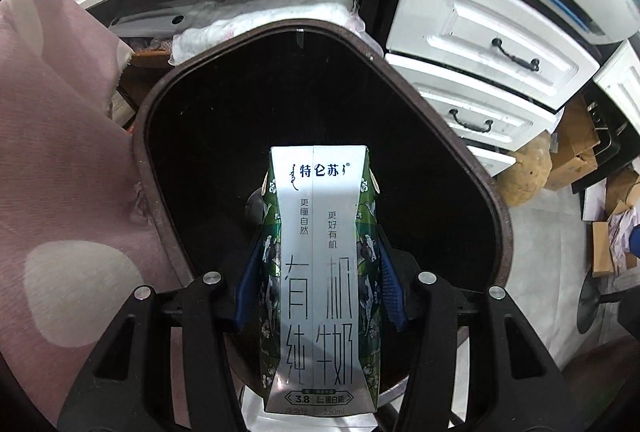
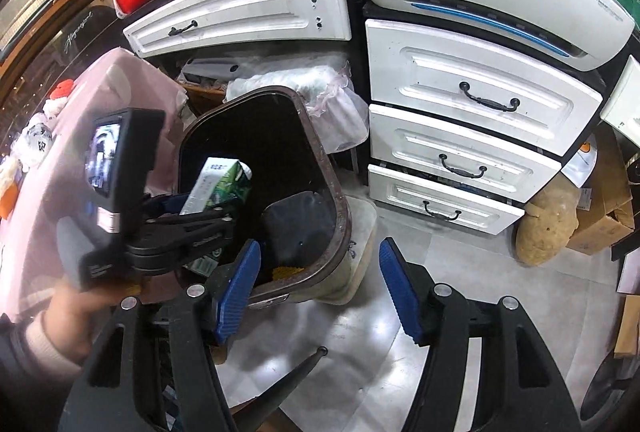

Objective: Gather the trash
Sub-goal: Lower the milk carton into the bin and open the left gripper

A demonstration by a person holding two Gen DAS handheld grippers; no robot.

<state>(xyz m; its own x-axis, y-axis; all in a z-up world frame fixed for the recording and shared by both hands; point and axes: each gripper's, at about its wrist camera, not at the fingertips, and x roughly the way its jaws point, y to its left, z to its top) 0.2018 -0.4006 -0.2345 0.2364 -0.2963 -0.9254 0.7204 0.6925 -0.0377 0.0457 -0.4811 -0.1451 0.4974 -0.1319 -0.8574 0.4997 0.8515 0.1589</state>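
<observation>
Beside white drawers [image 2: 472,100]: left gripper [image 1: 316,296] clenches the green-and-white milk carton [image 1: 318,272] above the dark brown-rimmed bin [image 1: 420,112], apparently for dropping; right gripper [image 2: 320,292] released, empty.

Milk carton [image 1: 318,272]: brand "特仑苏", large "有机纯牛奶", small "更懂自然", "更好有机", bottom "3.8", "250ml".

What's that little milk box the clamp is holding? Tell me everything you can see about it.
The milk carton is a small slim paper box, its white-silver front printed with Chinese characters, its sides green with cows and flowers. Its folded top corner flaps show. The left gripper pinches its two sides between blue pads, and it looks slightly squeezed in there. It hangs tilted over the open mouth of the dark trash bin, not touching the bin.
</observation>
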